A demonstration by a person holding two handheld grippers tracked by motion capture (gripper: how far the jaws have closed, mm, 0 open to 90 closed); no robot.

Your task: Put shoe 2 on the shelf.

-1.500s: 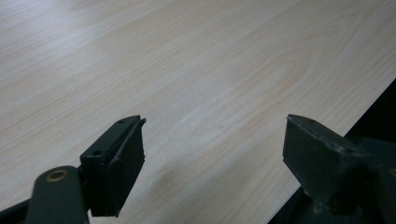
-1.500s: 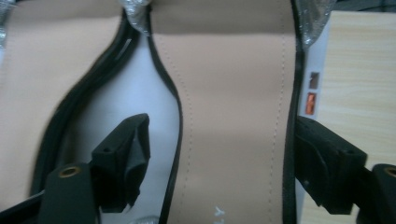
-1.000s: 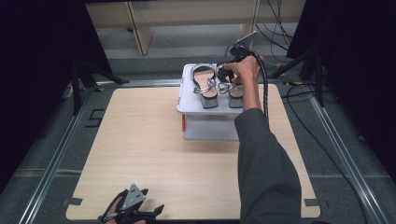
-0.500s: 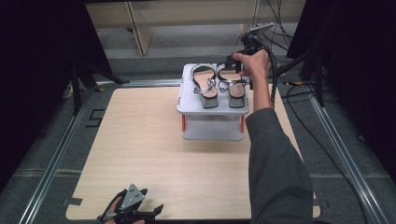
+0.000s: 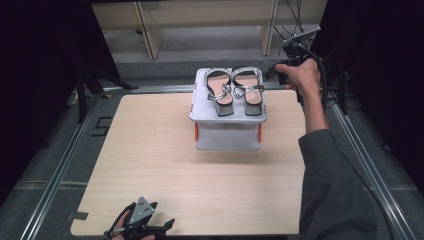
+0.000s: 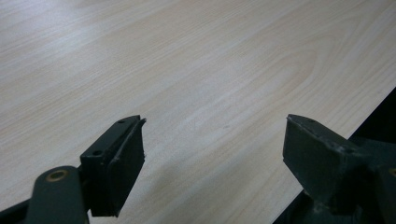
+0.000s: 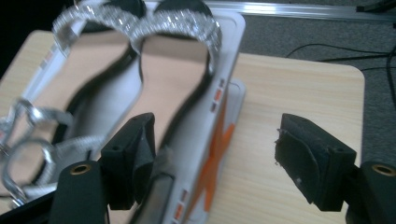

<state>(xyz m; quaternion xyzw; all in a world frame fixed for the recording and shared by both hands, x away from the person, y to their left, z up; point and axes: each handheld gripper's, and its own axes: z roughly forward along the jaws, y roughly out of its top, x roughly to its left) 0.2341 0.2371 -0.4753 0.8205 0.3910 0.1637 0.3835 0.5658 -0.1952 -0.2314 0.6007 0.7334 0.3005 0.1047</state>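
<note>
A pair of tan sandals [image 5: 235, 90] with silver glitter straps lies side by side on top of a white two-tier rack [image 5: 227, 117] at the table's far middle. My right gripper [image 5: 281, 70] hovers off the rack's far right corner, apart from the shoes. In the right gripper view its jaws [image 7: 215, 126] look down past the sandals [image 7: 140, 79] and the rack's edge [image 7: 224, 93]. These jaws have just been closing, with nothing gripped between them. My left gripper [image 5: 145, 227] rests open at the table's front edge, and its jaws [image 6: 215, 135] stand wide over bare wood.
The light wooden table [image 5: 150, 165] lies inside a metal rail frame [image 5: 60, 165]. Cables [image 5: 325, 75] trail behind the right hand, and wooden furniture legs [image 5: 145, 30] stand beyond the far edge. Dark curtains flank both sides.
The right hand has drawn back from above the right sandal to the right of the rack and slightly up. The sandals stay on the rack. The left gripper has not moved.
</note>
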